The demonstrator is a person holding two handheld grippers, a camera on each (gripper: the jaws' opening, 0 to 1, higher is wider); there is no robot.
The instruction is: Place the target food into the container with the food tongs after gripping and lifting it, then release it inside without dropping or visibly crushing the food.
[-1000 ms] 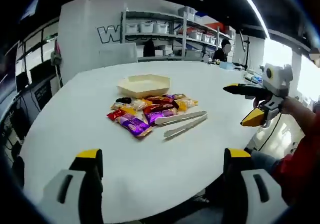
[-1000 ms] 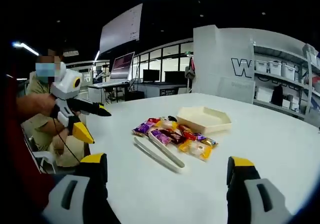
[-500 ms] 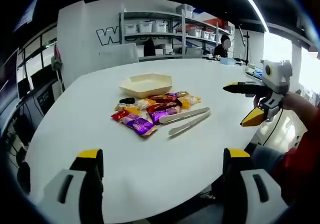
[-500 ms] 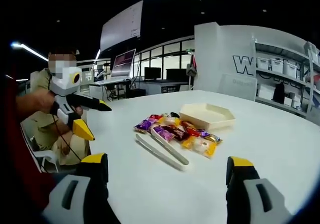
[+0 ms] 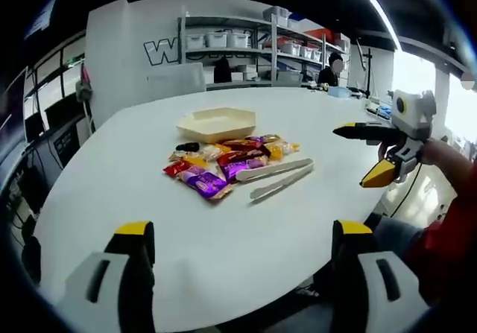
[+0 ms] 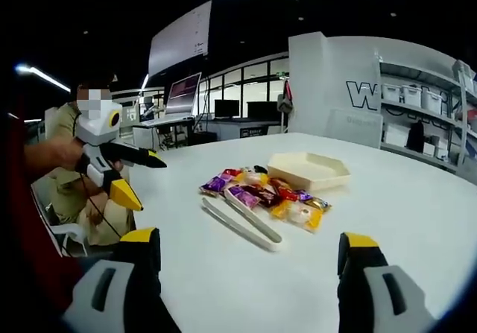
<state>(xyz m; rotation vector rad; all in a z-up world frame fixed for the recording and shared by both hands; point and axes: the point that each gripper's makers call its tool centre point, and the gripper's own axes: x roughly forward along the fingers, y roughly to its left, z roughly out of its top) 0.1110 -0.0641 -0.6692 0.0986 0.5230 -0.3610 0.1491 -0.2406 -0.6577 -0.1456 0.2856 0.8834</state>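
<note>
- Left gripper view: a broad white table (image 5: 134, 191) with a rounded edge stands in a dim workroom; behind it runs a white wall with large letters and metal shelving (image 5: 246, 46) loaded with white bins.
- A heap of wrapped snacks (image 5: 223, 162) lies near the table's middle, with purple, red, orange and yellow packets touching and overlapping one another.
- The cream hexagonal container (image 5: 216, 124) sits just behind the heap, on the shelving side, and looks shallow with a low rim.
- The pale food tongs (image 5: 279, 179) lie flat on the table, just beside the heap on its near right, arms slightly spread, one end touching the packets.
- The left gripper (image 5: 238, 240) hangs over the near table edge, well apart from the heap, its yellow-tipped jaws wide apart and holding nothing.
- The right gripper (image 5: 365, 154) is held in the air at the right, off the table edge, its jaws parted and empty, in a person's hand with a red sleeve.
- Right gripper view: the same white table (image 6: 417, 214), with glass-walled offices, monitors and a hanging screen behind, and the lettered wall at right.
- The snacks (image 6: 261, 196) lie mid-table, the container (image 6: 307, 170) touching or just beyond them, and the tongs (image 6: 242, 225) on the heap's near side.
- The right gripper (image 6: 242, 243), well short of the heap, has its jaws spread and empty.
- The left gripper (image 6: 141, 176) is in the air at left of the table, jaws parted; a seated person is behind it.
</note>
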